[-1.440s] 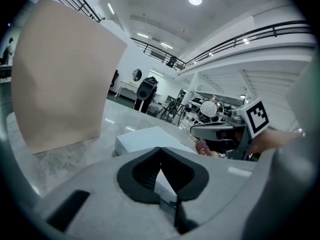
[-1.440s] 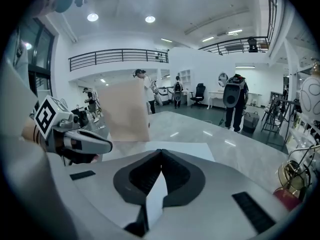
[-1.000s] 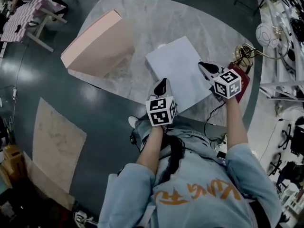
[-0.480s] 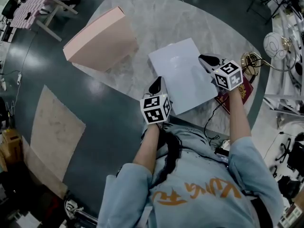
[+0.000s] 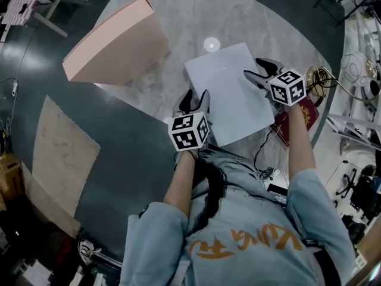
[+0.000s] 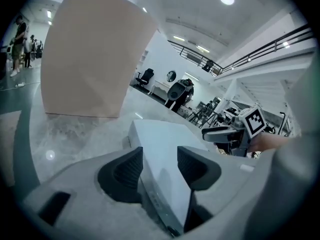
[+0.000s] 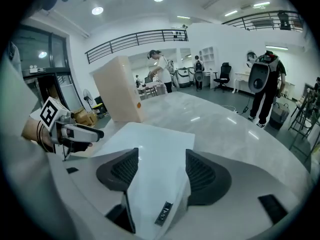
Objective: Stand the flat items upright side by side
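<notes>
**A:** Head view. The white box [image 5: 229, 91] lies flat by the near edge of the table [image 5: 238, 11]. The pink box [image 5: 116, 43] already stands upright at the far left edge, well apart from it.

**B:** Tools?

**A:** The left gripper [image 5: 194, 98] is at the white box's near left corner and the right gripper [image 5: 257, 70] is on its right edge. Both sets of jaws are opening. In each gripper view the box's rim sits between the pads, and the pads look parted, not clamped on it.

**B:** Step in hand?

**A:** My reading is that they are taking hold so as to tip the box up on edge. Nothing has been lifted yet.

**B:** How to do it well?

**A:**
- Push both rims deeper between the pads before closing, because a corner bite may twist out.
- Close both sides together.
- Raise the near edge and pivot the box on its far edge, so it doesn't skate on the smooth stone.
- Then walk it toward the far left edge until it stands just beside the pink box, with the faces parallel.

**B:** Hazards?

**A:** A red booklet [image 5: 297, 121] lies by the right edge, just beside the box's near right corner, with a cable near it. Keep the right gripper's swing away from both. The white box looks thin, so it is likely to topple when released. Settle it before the jaws let go.
</notes>
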The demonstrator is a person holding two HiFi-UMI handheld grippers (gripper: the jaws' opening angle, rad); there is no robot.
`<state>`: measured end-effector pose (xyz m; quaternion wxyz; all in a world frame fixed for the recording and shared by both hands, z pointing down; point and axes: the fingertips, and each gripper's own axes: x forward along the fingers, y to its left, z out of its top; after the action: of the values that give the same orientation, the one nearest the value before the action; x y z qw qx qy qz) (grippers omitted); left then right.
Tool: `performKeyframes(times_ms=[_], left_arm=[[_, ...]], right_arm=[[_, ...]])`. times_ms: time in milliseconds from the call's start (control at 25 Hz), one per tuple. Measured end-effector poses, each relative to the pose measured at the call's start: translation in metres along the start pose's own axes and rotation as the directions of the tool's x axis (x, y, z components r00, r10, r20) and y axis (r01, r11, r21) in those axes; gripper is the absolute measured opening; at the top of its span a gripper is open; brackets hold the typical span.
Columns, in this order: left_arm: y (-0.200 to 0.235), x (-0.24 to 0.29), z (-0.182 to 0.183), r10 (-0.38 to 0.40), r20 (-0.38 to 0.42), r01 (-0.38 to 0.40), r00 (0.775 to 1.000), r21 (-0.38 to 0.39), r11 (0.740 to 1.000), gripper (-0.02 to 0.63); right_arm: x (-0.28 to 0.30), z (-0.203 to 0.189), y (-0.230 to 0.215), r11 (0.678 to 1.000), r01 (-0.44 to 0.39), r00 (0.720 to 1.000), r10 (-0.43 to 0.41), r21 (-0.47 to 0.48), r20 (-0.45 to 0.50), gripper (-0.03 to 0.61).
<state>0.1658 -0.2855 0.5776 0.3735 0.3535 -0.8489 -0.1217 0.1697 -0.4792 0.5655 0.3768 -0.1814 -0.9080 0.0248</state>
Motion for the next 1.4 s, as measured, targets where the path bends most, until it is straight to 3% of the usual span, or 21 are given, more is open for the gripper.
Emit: performKeyframes(times_ms=[240, 400, 760, 1040, 1400], left_arm=[[0.007, 0.02, 0.002, -0.038, -0.027, 0.036, 0.999, -0.066, 0.997, 0.342], [0.009, 0.033, -0.001, -0.054, -0.075, 0.048, 0.996, -0.078, 0.996, 0.371], [0.011, 0.048, -0.021, -0.066, -0.189, 0.047, 0.98, -0.105, 0.993, 0.388], [0.007, 0.054, -0.027, -0.111, -0.193, 0.077, 0.975, -0.178, 0.981, 0.39], [0.01, 0.036, -0.022, -0.051, -0.135, 0.031, 0.99, -0.141, 0.989, 0.39]], right_arm=[[0.021, -0.012, -0.011, 0.994, -0.07, 0.997, 0.073, 0.087, -0.036, 0.403], [0.032, -0.022, -0.014, 0.982, -0.129, 0.989, 0.138, 0.138, -0.061, 0.42], [0.047, -0.031, -0.018, 0.96, -0.198, 0.971, 0.219, 0.197, -0.092, 0.439], [0.051, -0.036, -0.014, 0.942, -0.236, 0.959, 0.266, 0.239, -0.102, 0.439], [0.049, -0.021, 0.005, 0.954, -0.235, 0.965, 0.251, 0.189, -0.07, 0.43]])
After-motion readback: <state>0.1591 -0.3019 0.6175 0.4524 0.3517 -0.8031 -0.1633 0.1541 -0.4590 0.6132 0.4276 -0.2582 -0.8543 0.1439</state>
